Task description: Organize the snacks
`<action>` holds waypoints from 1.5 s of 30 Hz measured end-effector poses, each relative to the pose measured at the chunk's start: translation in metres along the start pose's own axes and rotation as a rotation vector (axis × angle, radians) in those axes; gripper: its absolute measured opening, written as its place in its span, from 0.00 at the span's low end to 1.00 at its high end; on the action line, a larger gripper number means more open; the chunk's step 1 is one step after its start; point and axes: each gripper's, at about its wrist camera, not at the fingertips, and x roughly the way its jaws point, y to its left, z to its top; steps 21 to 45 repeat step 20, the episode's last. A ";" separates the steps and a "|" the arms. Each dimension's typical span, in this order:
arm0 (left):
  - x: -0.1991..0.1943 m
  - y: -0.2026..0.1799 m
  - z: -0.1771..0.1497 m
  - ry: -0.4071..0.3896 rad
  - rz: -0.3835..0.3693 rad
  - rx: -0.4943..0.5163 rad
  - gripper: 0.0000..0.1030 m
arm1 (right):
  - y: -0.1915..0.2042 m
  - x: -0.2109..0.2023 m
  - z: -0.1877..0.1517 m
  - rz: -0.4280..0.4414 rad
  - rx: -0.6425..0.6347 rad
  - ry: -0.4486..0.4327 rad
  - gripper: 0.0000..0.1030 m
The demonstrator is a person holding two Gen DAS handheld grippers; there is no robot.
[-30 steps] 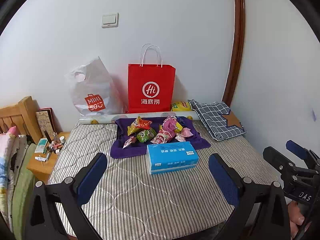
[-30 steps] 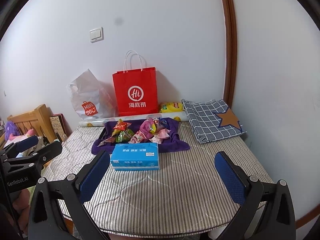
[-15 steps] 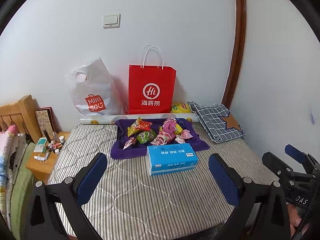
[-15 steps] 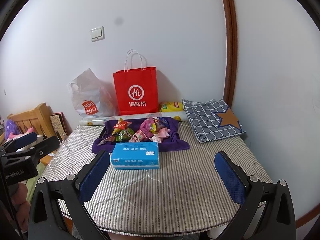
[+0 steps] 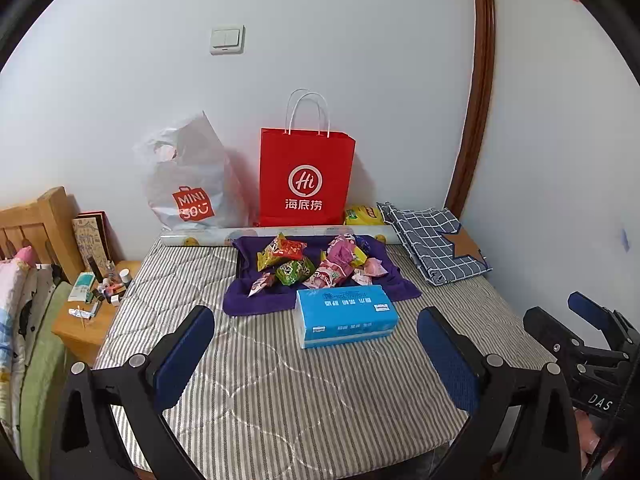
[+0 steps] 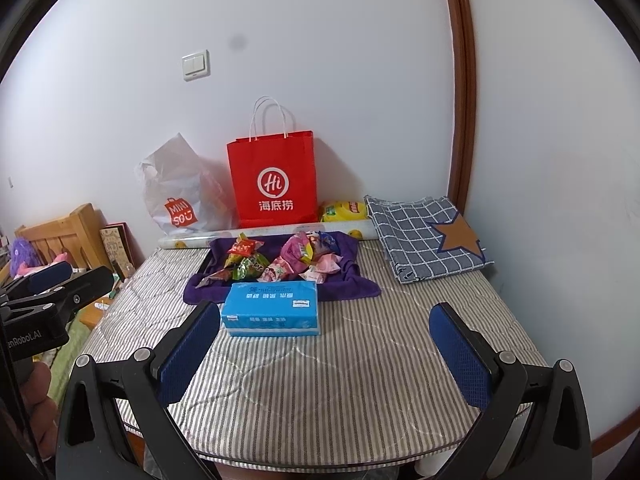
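A pile of small snack packets (image 5: pixel 316 264), crinkled wrappers in red, yellow, green and pink, lies heaped on a purple cloth (image 5: pixel 244 300) toward the back of a counter (image 5: pixel 280 392) covered in grey-striped quilted fabric. The packets point every which way, and the heap as a whole stretches left to right across the cloth. Just in front of it, touching the cloth's near edge, a blue tissue pack (image 5: pixel 346 315) lies flat with its long side running left to right. Behind the cloth a red paper bag (image 5: pixel 306 178) stands upright against the wall, with a white plastic bag (image 5: pixel 188 184) to its left and a folded checked cloth (image 5: pixel 434 246) with a brown star at right. The left tool (image 5: pixel 316 356) hovers over the counter's near edge, fingers wide apart and empty; the right tool (image 6: pixel 325 350) does likewise, fingers spread and holding nothing
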 end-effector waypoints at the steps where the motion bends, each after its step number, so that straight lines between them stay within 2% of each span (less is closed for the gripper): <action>1: 0.000 0.000 0.000 0.001 -0.001 -0.001 0.99 | 0.000 0.000 0.000 -0.001 0.001 0.000 1.00; 45: 0.000 -0.001 -0.003 -0.002 0.001 0.004 0.99 | -0.001 -0.004 0.000 0.002 0.000 -0.013 1.00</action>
